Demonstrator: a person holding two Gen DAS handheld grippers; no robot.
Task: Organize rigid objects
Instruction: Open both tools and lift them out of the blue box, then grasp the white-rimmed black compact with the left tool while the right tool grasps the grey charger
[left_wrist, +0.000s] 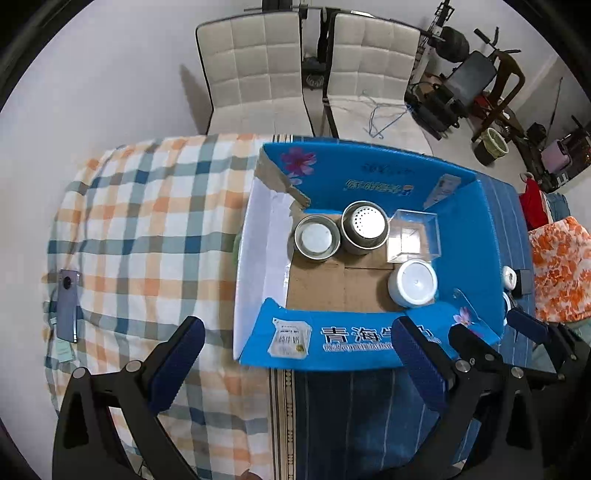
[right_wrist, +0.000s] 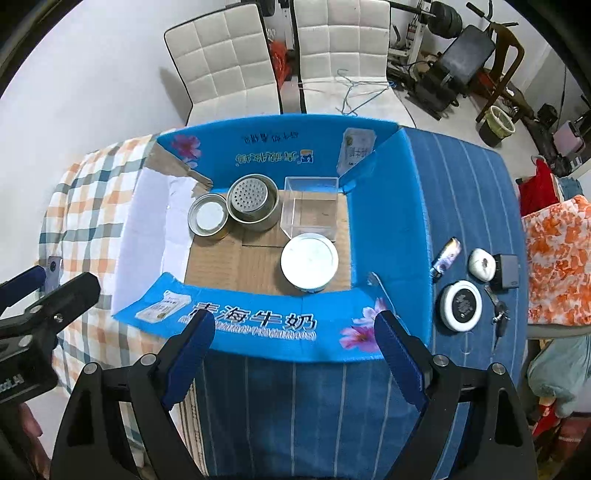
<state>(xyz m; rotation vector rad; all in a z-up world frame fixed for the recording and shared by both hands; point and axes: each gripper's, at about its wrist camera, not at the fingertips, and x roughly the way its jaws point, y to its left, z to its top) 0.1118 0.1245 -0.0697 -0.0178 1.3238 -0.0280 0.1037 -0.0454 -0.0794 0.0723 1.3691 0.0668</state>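
A blue cardboard box (left_wrist: 354, 338) (right_wrist: 258, 325) sits open on the table. Inside stand a small metal tin (left_wrist: 317, 238) (right_wrist: 208, 219), a perforated metal cup (left_wrist: 365, 226) (right_wrist: 252, 201), a clear plastic box (left_wrist: 413, 236) (right_wrist: 310, 210) and a white round jar (left_wrist: 413, 282) (right_wrist: 309, 260). My left gripper (left_wrist: 299, 365) is open and empty, above the box's near wall. My right gripper (right_wrist: 295, 354) is open and empty, just in front of the box. To the box's right lie a lighter (right_wrist: 446, 256), a white case (right_wrist: 481, 264), a dark box (right_wrist: 508, 271), a round white-and-black disc (right_wrist: 461, 304) and keys (right_wrist: 498, 314).
A phone (left_wrist: 68, 304) lies at the left edge of the checked cloth (left_wrist: 147, 221). A striped blue cloth (right_wrist: 461, 192) covers the right part of the table. Two white chairs (left_wrist: 255, 70) (right_wrist: 343, 48) stand behind it. Orange patterned fabric (right_wrist: 557, 266) lies to the right.
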